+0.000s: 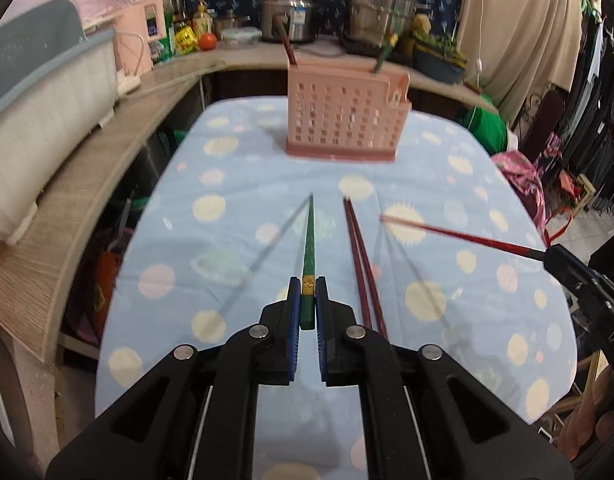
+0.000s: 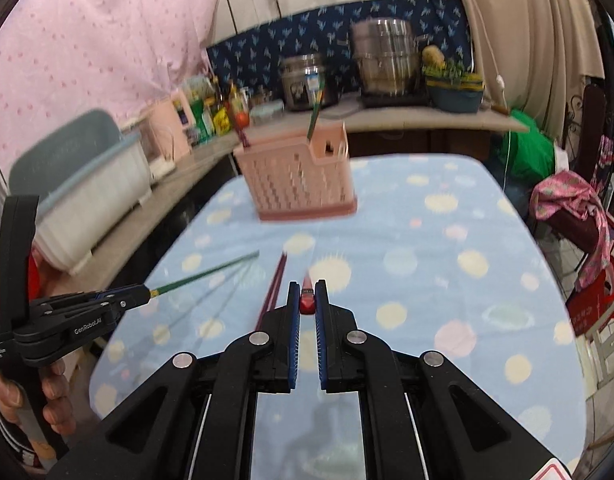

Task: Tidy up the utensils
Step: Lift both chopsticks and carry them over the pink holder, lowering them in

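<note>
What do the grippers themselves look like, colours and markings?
Both are matte black plastic linkages with round silver pivot pins and blue ribbed pads. The left gripper carries white "GenRobot.AI" lettering on its side; a bare hand holds its black handle. The right gripper matches it.

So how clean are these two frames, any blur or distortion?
Left wrist view: the tongs and green chopstick are sharp, the pink holder slightly soft. Right wrist view: the holder and red chopstick smear with motion. Both views bow at the edges.
</note>
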Available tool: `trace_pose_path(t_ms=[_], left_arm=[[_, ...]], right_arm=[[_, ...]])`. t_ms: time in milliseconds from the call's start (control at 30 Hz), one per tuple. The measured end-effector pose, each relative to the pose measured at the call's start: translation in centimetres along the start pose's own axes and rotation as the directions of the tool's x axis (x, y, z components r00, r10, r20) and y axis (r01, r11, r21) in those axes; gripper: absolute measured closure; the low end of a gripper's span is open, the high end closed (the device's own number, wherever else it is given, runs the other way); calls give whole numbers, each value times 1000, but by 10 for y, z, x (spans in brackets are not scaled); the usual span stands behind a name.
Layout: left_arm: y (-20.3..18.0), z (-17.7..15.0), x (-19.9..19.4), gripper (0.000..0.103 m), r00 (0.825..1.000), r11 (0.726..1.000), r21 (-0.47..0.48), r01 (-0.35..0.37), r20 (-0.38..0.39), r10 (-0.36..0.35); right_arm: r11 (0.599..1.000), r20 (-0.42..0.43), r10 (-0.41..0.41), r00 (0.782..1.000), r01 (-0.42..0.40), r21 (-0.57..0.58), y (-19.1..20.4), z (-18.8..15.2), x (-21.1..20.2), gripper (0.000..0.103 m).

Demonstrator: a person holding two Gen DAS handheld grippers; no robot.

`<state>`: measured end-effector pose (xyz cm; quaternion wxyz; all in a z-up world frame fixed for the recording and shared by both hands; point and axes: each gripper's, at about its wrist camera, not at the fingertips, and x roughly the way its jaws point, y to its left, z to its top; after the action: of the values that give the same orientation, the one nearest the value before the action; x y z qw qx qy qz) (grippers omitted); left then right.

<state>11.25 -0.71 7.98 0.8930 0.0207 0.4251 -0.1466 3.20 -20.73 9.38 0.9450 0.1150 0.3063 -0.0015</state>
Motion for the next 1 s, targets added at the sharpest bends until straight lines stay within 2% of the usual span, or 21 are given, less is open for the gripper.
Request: trace_pose_path(t_ms=[233, 467, 633, 833, 1000], left_arm=[[4, 58, -28, 96, 992, 1000, -12, 13, 128, -11], [-5, 112, -31, 96, 981, 1000, 5, 8, 193, -8], [-13, 150, -34, 96, 970, 999, 7, 34, 241, -34], [-23, 203, -47, 96, 941, 999, 3, 46, 336, -44], [-33, 245, -57, 96, 905, 998, 13, 57, 422, -57]], right_arm=[[996, 74, 48, 996, -53, 67, -12, 55, -6, 96], [989, 136, 96, 986, -111, 101, -18, 105, 3, 96], [985, 203, 112, 973, -135, 105, -21, 141, 7, 96], [984, 311, 110, 944, -147, 99, -19, 192, 13, 96], [982, 368, 108, 924, -156, 102, -16, 232, 29, 96]])
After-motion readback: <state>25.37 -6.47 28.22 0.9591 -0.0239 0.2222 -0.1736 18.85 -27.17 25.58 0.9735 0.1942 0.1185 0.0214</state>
